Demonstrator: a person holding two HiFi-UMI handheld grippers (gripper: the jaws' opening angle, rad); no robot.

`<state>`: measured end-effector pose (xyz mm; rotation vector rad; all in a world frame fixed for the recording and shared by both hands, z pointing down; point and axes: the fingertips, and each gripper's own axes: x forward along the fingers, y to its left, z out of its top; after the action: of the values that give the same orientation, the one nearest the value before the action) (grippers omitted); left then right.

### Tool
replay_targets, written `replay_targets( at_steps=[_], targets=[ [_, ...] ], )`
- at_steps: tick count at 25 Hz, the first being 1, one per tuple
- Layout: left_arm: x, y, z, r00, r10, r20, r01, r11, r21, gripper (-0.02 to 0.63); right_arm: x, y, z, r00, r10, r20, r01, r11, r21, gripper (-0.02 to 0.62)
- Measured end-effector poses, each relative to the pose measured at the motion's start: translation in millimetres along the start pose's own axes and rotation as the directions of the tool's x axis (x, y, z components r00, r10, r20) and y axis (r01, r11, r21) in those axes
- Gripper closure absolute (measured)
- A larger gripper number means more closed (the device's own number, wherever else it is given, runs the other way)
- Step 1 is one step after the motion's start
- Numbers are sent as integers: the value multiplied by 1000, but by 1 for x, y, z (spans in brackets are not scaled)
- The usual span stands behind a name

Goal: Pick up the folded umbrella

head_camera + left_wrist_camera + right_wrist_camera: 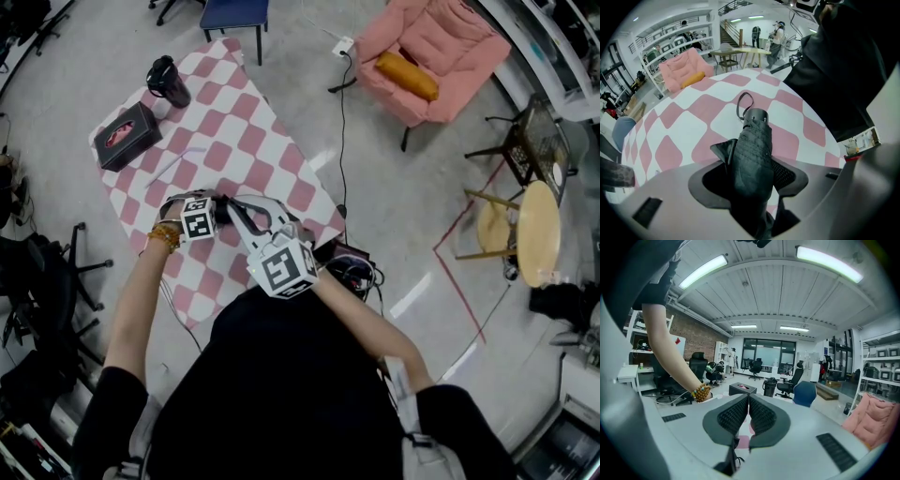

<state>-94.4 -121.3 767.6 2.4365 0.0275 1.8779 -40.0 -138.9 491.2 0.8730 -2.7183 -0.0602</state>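
Currently the umbrella (752, 150) is being gripped by the left gripper (749, 171) over the table (234, 141), near its front edge. The right gripper (748, 401) is being held beside it, jaws pressed together and empty. Bare tabletop is being left ahead.

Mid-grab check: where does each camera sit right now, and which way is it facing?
Head view: on the person's head, facing steeply down at the checkered table; arms, left gripper and right gripper show.
Left gripper view: on the left gripper, facing across the table toward the pink armchair; jaws shut on the umbrella, dark top at right.
Right gripper view: on the right gripper, facing level across the room; jaws together, left forearm showing.
Shared: tissue box in head and right gripper views.
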Motion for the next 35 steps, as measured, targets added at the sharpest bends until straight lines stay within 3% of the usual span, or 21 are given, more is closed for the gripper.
replay_targets(
  at_steps=[6,18,24,35],
  targets=[
    [-1,-4,0,1000,13,6,-14,1000,24,382,5,2,5,1000,7,2,-7,1000,-15,578],
    [-3,-8,0,999,54,0,-54,999,0,403,4,5,9,1000,18,2,-18,999,-34,578],
    [-12,-6,1,996,74,46,-68,992,-107,405,2,5,7,1000,20,2,-20,999,-29,578],
    [-32,-3,-2,974,160,162,-110,952,-285,405,7,14,8,999,35,9,-35,999,-30,578]
  ],
)
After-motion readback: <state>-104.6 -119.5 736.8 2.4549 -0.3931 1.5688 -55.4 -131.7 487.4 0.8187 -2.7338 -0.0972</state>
